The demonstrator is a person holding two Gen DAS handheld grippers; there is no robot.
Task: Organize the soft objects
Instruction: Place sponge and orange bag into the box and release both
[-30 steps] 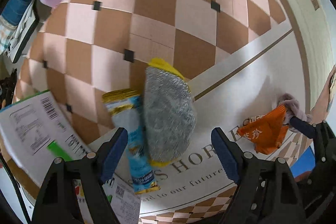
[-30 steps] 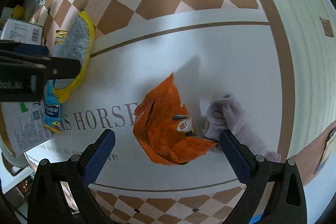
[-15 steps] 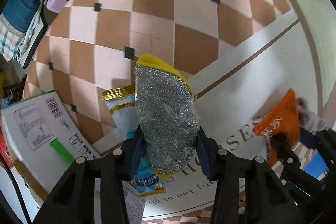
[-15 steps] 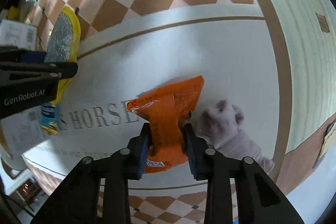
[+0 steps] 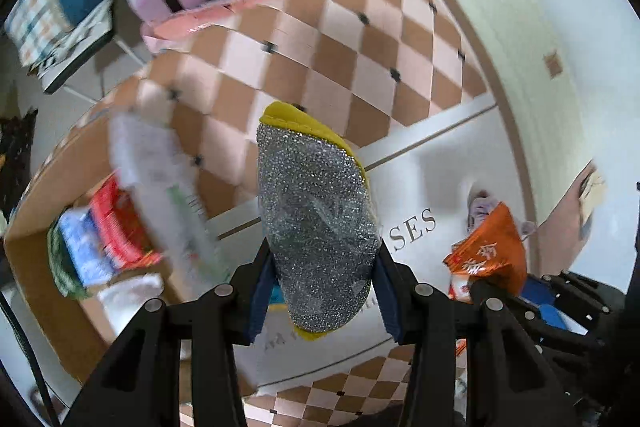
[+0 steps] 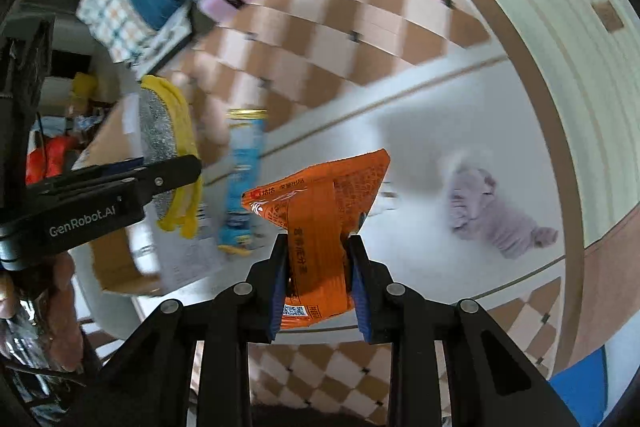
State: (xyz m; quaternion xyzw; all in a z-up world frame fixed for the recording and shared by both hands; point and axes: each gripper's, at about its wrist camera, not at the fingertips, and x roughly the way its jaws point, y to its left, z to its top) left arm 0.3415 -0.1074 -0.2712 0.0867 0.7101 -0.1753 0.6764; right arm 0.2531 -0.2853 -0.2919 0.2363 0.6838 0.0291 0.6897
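Left gripper (image 5: 318,291): your left hand is gripping the silver glitter-mesh scouring pad with the yellow sponge edge (image 5: 316,227); both blue pads are pressing its sides; the pad is hanging clear of the mat, its yellow tip pointing away from the camera.
Right gripper (image 6: 318,283): your right hand is pinching the crinkled orange foil snack packet (image 6: 320,195); the jaws are standing narrow, squeezing the packet's lower half; its wide end is fanning out above the fingers, off the mat.
White mat with dark lettering (image 5: 448,179): it is lying over the brown-and-pink checkered floor (image 5: 320,67); a thin brown line is running along its border.
Lilac plush toy (image 6: 492,211): it is lying on the white mat, well apart from the orange packet, to the right in the right wrist view.
Blue-and-gold snack sachet (image 6: 242,179): it is lying at the mat's edge, between the cardboard box and the orange packet; blurred.
Open brown cardboard box (image 5: 52,211): it is sitting left of the scouring pad; red, blue and white packs are showing inside, blurred.
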